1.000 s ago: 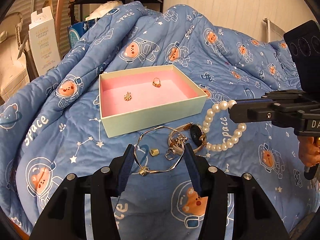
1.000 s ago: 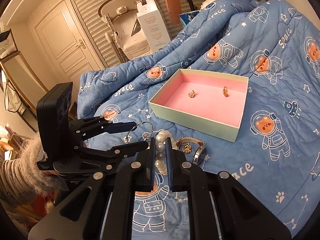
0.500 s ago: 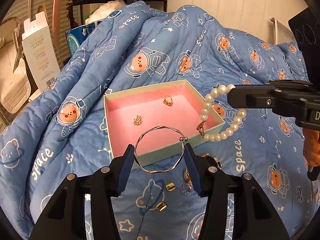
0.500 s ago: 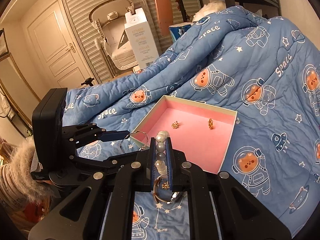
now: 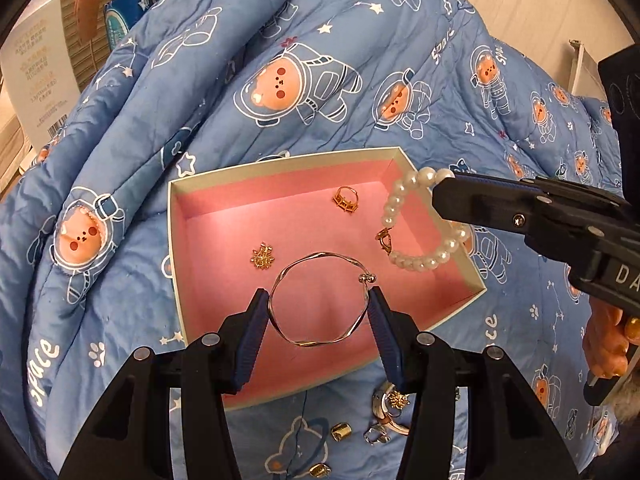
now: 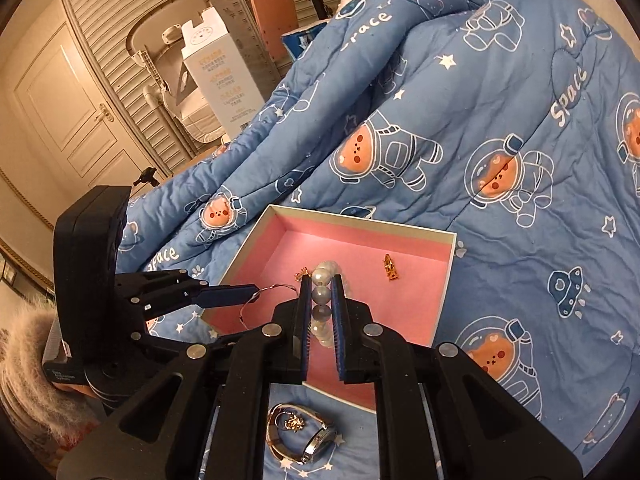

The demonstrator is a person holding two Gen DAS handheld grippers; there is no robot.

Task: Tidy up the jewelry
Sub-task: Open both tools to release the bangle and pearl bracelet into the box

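Observation:
A pale green box with a pink lining (image 5: 224, 256) (image 6: 352, 240) lies on the blue quilt. A gold ring (image 5: 345, 200) (image 6: 390, 270) and a small gold charm (image 5: 262, 258) rest inside it. My left gripper (image 5: 318, 300) is shut on a thin silver bangle (image 5: 320, 298) (image 6: 250, 306), held above the box's near half. My right gripper (image 6: 320, 288) (image 5: 440, 186) is shut on a pearl bracelet (image 5: 416, 258) (image 6: 322, 292), which dangles over the box's right corner with its gold clasp hanging.
A watch (image 6: 304, 440) (image 5: 386, 410), gold beads (image 5: 340, 432) and small charms lie on the quilt (image 5: 304, 80) below the box. A white carton (image 6: 218, 76) and a door (image 6: 68, 112) stand beyond the bed. A hand (image 5: 608, 344) grips the right tool.
Both grippers lifted their pieces off the quilt and carried them forward over the box. The bangle and the pearl bracelet now hang above the pink lining; loose jewelry stays behind.

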